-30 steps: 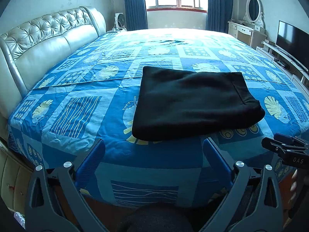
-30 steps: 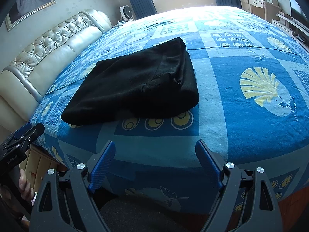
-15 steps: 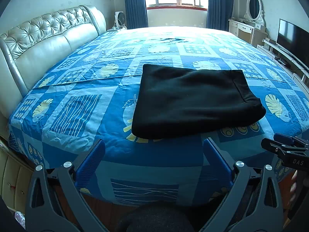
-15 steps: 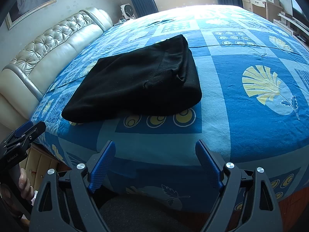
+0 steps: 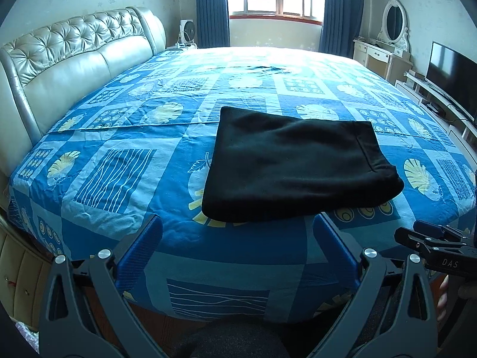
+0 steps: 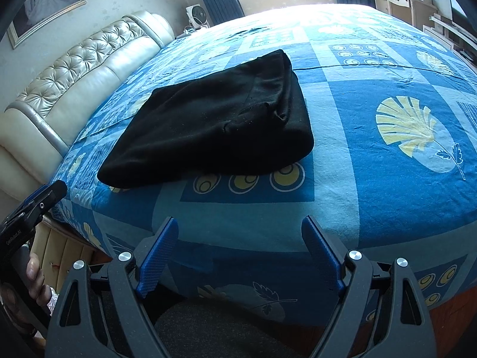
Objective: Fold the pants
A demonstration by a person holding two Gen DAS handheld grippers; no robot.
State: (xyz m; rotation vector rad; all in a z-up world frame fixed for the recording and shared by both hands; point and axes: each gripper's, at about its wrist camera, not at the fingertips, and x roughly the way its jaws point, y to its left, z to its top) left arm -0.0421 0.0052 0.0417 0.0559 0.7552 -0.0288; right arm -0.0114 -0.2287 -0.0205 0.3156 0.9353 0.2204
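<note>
The black pants [image 5: 295,164] lie folded into a flat rectangle on the blue patterned bedspread [image 5: 125,161], near the bed's front edge. They also show in the right wrist view [image 6: 214,122]. My left gripper [image 5: 238,232] is open and empty, held just short of the front edge, below the pants. My right gripper [image 6: 238,232] is open and empty, also off the front edge, to the right of the pants. Each gripper shows at the edge of the other's view: the right gripper [image 5: 432,241] and the left gripper [image 6: 38,203].
A padded cream headboard [image 5: 74,56] runs along the bed's left side. A dresser with an oval mirror [image 5: 393,24] and a TV [image 5: 453,77] on a low stand are at the right. A small fan [image 5: 188,32] stands by the window curtains.
Both grippers have drawn back and tilted slightly, so the pants sit a little higher in both views. The pants have not moved. Both grippers stay open.
</note>
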